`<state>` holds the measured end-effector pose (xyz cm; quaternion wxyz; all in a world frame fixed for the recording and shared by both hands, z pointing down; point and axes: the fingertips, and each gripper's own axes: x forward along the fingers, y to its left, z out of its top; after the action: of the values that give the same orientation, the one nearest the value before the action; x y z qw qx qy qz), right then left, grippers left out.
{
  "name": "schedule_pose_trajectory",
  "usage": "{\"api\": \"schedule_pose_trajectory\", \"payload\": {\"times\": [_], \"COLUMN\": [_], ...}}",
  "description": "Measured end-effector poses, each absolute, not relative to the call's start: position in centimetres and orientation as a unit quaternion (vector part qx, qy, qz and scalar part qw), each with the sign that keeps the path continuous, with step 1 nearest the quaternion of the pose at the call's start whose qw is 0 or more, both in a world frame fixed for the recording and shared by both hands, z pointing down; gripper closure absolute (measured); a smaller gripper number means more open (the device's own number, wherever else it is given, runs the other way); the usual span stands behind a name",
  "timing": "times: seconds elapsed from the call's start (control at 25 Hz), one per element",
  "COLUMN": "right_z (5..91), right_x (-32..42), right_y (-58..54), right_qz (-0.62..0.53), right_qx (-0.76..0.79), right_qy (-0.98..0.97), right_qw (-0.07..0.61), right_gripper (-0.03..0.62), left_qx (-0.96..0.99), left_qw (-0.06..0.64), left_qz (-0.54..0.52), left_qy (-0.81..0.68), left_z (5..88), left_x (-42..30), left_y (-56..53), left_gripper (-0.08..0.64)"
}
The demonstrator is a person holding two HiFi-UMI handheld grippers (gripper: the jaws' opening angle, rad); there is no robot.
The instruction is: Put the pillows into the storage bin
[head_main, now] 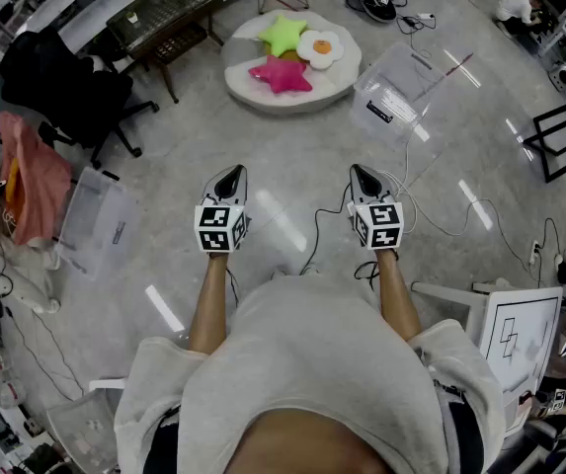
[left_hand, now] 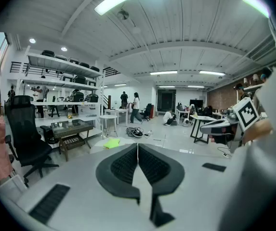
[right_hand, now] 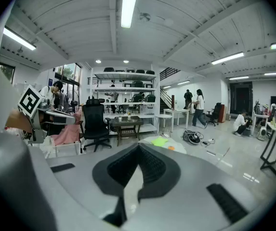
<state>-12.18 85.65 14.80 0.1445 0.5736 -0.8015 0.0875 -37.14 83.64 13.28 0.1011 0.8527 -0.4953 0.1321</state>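
Observation:
Three pillows lie on a round white cushion (head_main: 263, 92) on the floor ahead: a green star (head_main: 283, 34), a pink star (head_main: 281, 74) and a fried-egg shape (head_main: 320, 47). A clear plastic storage bin (head_main: 401, 102) stands just right of the cushion. My left gripper (head_main: 229, 180) and right gripper (head_main: 364, 179) are held side by side at waist height, well short of the pillows, both shut with nothing between the jaws. The green star (left_hand: 111, 143) peeks over the left jaws; the green star (right_hand: 160, 141) also peeks over the right jaws.
A dark coffee table (head_main: 164, 18) and a black office chair (head_main: 60, 92) stand at the left. A second clear bin (head_main: 95, 220) lies at the left. Cables (head_main: 431, 215) trail across the floor; a black stand (head_main: 559, 136) is at the right. People stand far off.

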Motion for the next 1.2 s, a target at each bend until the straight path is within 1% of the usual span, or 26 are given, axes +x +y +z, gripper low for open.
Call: {"api": "schedule_pose_trajectory", "payload": {"times": [0.4, 0.52, 0.56, 0.6, 0.64, 0.68, 0.96, 1.2], "right_z": [15.3, 15.3, 15.3, 15.3, 15.4, 15.4, 15.7, 17.2], "right_x": [-11.4, -11.2, -11.2, -11.4, -11.6, -11.7, -10.5, -8.8], "right_y": [85.8, 86.1, 86.1, 86.1, 86.1, 86.1, 87.5, 87.7], "right_qz": [0.092, 0.093, 0.095, 0.099, 0.102, 0.102, 0.097, 0.102], "right_qx": [0.574, 0.569, 0.564, 0.556, 0.549, 0.545, 0.545, 0.544], "right_qy": [-0.800, -0.807, -0.812, -0.817, -0.823, -0.826, -0.826, -0.825], "right_qw": [0.148, 0.129, 0.120, 0.112, 0.105, 0.102, 0.106, 0.117], "right_gripper": [0.594, 0.594, 0.594, 0.513, 0.301, 0.243, 0.281, 0.295], "left_qx": [0.855, 0.865, 0.868, 0.871, 0.873, 0.875, 0.878, 0.873], "left_qw": [0.105, 0.094, 0.088, 0.082, 0.079, 0.079, 0.088, 0.090], "left_qz": [0.133, 0.117, 0.116, 0.117, 0.119, 0.119, 0.117, 0.130], "left_qy": [-0.491, -0.479, -0.474, -0.470, -0.465, -0.462, -0.456, -0.462], "left_z": [13.4, 13.1, 13.1, 13.2, 13.2, 13.3, 13.5, 14.9], "left_x": [-36.2, -35.3, -34.9, -34.6, -34.2, -33.9, -32.1, -30.5], "left_y": [83.6, 84.1, 84.2, 84.2, 84.3, 84.4, 85.7, 86.2], "left_gripper": [0.548, 0.546, 0.528, 0.435, 0.333, 0.324, 0.324, 0.325]}}
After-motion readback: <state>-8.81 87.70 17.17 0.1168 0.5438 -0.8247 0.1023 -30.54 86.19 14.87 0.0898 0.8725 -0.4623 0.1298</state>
